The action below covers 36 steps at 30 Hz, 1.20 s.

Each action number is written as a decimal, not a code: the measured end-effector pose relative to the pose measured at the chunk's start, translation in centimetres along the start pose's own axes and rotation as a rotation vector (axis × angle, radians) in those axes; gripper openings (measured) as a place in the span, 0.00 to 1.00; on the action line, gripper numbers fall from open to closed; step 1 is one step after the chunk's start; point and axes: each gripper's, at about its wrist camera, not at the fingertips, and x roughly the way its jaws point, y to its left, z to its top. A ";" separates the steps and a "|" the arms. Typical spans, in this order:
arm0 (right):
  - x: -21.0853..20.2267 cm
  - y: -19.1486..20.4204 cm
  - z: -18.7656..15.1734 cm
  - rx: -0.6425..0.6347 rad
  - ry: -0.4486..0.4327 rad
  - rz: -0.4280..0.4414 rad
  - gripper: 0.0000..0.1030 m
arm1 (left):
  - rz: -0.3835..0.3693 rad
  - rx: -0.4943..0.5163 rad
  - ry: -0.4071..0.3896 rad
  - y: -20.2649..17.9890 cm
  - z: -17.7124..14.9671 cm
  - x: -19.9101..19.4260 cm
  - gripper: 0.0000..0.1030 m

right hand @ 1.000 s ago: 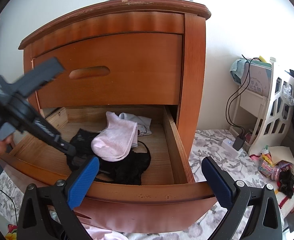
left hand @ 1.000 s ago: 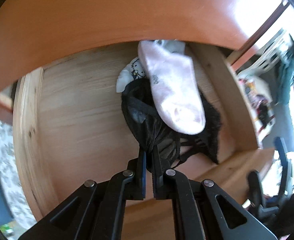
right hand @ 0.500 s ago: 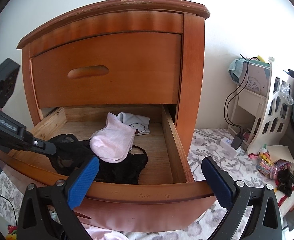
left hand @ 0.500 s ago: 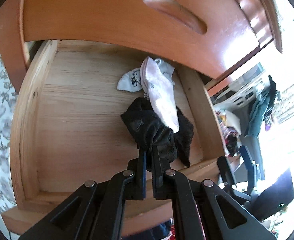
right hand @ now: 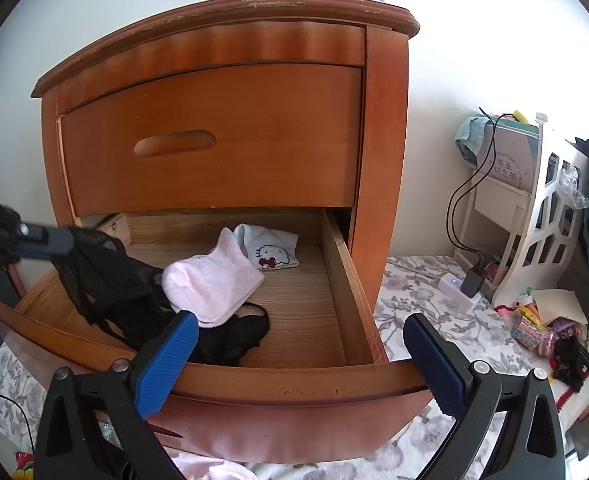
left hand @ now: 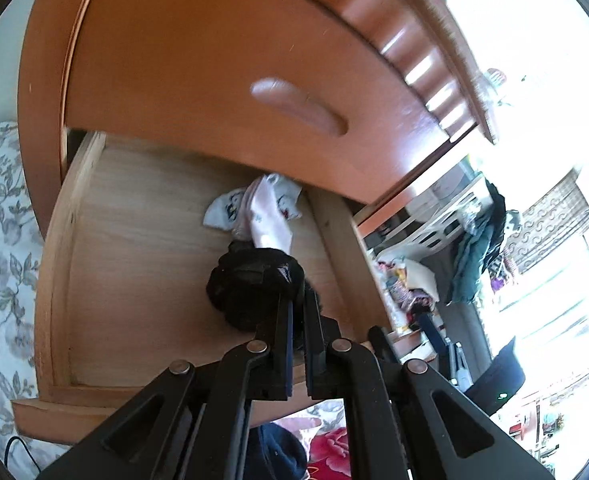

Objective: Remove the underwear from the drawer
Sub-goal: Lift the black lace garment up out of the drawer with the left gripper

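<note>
My left gripper pinching black underwear, its far end hidden under pink sock, open drawer, my right gripper spread, empty.

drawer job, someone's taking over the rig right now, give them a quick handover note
Left claw: shut on the black underwear.
Right claw: open, holding nothing, in front of the drawer.
Underwear: one end lifted over the drawer's left front corner, the rest trailing inside, partly under the pink sock.
Done: drawer open, underwear gripped and partly raised.
Left: pull it clear; the sock may drag along. The white sock stays.
</note>
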 end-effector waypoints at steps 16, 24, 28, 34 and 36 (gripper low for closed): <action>-0.2 -0.1 0.0 0.001 0.002 -0.004 1.00 | 0.093 0.038 -0.010 -0.8 1.3 -2.4 0.03; -0.3 -0.1 0.0 0.001 0.002 -0.004 1.00 | 0.321 0.056 0.233 2.2 2.6 3.6 0.48; -0.2 -0.1 0.0 0.001 0.002 -0.004 1.00 | 0.336 0.054 0.328 3.0 2.5 6.1 0.48; -0.2 -0.1 0.0 0.001 0.002 -0.004 1.00 | 0.369 0.044 0.468 3.9 1.7 9.2 0.48; -0.2 -0.1 0.0 0.001 0.002 -0.005 1.00 | 0.392 0.078 0.486 3.6 1.4 9.7 0.48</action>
